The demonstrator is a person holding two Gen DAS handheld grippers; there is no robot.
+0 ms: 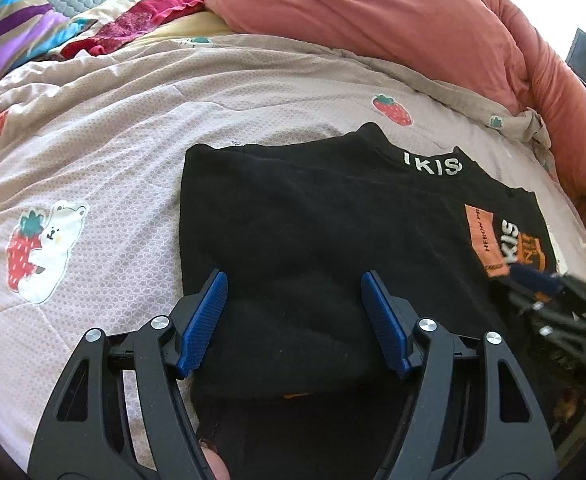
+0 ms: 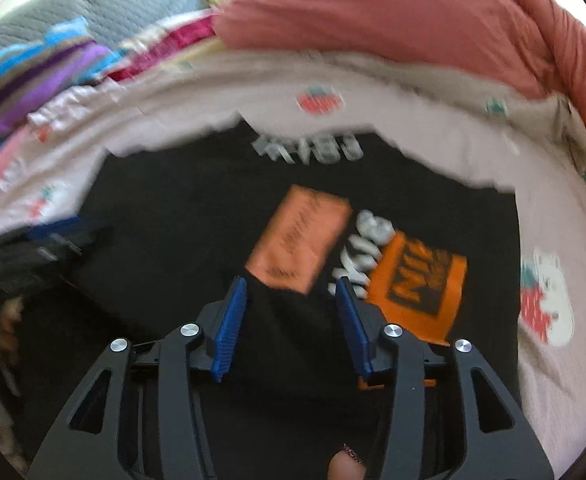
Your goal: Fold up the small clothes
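Mid-fold: black cotton top with orange print (image 1: 313, 240) on bed; left claw (image 1: 294, 320) and right claw (image 2: 291, 320) both released, next grab hem.

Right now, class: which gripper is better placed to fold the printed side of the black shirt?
Right gripper: open, beside the orange print. Left gripper hovers over the plain side.

The left black two-finger gripper with blue ribbed pads (image 1: 294, 280) is angled downward, jaws spread wide. The matching right gripper (image 2: 291, 286) is likewise angled downward, jaws parted, nothing clamped.
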